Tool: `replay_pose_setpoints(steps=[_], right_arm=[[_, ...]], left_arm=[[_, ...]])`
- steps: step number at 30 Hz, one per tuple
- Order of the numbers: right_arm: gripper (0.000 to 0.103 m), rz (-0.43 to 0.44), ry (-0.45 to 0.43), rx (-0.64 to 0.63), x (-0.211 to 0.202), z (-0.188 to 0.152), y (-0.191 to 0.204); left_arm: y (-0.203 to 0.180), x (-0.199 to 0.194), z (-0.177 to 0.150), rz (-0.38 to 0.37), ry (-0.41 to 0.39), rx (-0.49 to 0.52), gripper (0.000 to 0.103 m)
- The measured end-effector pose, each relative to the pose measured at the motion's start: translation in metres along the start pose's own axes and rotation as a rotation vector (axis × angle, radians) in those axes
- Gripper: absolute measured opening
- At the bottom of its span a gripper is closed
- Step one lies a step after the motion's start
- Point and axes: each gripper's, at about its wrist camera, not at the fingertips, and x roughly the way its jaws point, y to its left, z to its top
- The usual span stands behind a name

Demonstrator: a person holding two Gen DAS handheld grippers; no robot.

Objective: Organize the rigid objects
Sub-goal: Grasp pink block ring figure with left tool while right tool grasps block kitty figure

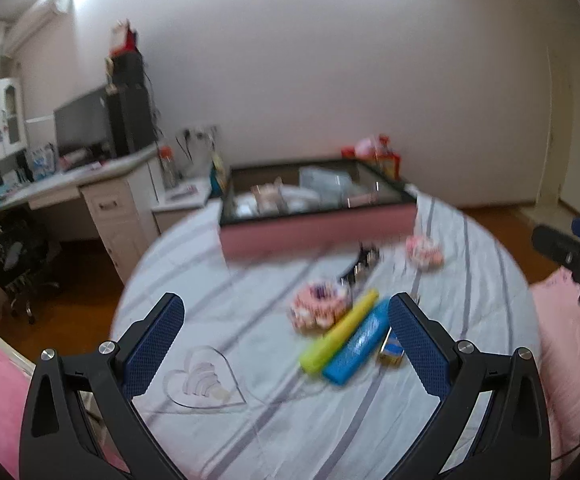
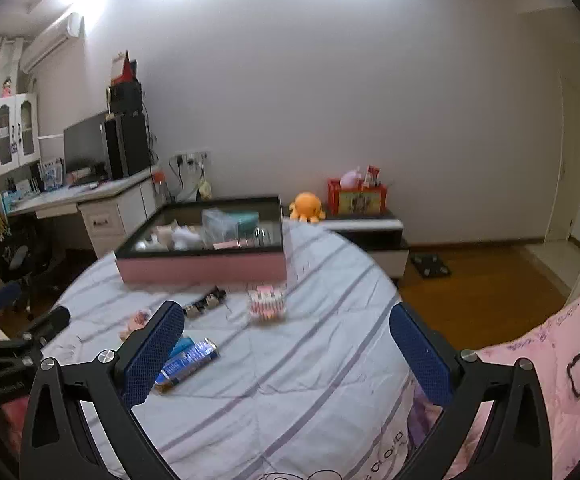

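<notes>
Counted on the bed: one pink tray [image 1: 317, 236], two pink block clusters [image 1: 317, 308], one yellow tube [image 1: 339, 332], one blue case [image 1: 355, 348].

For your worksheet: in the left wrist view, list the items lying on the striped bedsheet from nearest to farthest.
Clear heart-shaped acrylic piece → yellow-green tube → pink patterned block → black hair clip → pink tray with black rim.

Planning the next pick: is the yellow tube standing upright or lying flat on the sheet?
Lying flat. The yellow tube rests lengthwise on the striped sheet, alongside the blue case.
</notes>
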Motion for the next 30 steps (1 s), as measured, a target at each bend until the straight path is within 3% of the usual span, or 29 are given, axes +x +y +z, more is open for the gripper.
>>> replay_pose_setpoints(steps=[6, 15, 20, 21, 23, 28, 30], right_arm=[[0.103, 0.01, 0.08, 0.027, 0.03, -0.011, -0.011], [0.103, 0.015, 0.15, 0.048, 0.07, -0.015, -0.021], [0.103, 0.024, 0.172, 0.045, 0.089, -0.012, -0.021], [0.103, 0.028, 0.177, 0.045, 0.093, -0.011, -0.02], [0.103, 0.047, 0.196, 0.039, 0.101, -0.01, -0.017], [0.103, 0.091, 0.251, 0.02, 0.125, -0.006, -0.008], [0.103, 0.099, 0.276, 0.004, 0.135, -0.005, -0.005]], left_arm=[[0.001, 0.05, -0.001, -0.074, 0.136, -0.063, 0.103], [0.002, 0.108, 0.005, -0.064, 0.252, -0.109, 0.103], [0.012, 0.129, 0.004, -0.102, 0.307, -0.176, 0.102], [0.014, 0.131, 0.003, -0.101, 0.312, -0.185, 0.1], [0.017, 0.136, 0.0, -0.128, 0.332, -0.197, 0.083], [0.019, 0.133, 0.001, -0.104, 0.324, -0.14, 0.06], [0.021, 0.131, 0.001, -0.085, 0.317, -0.123, 0.06]])
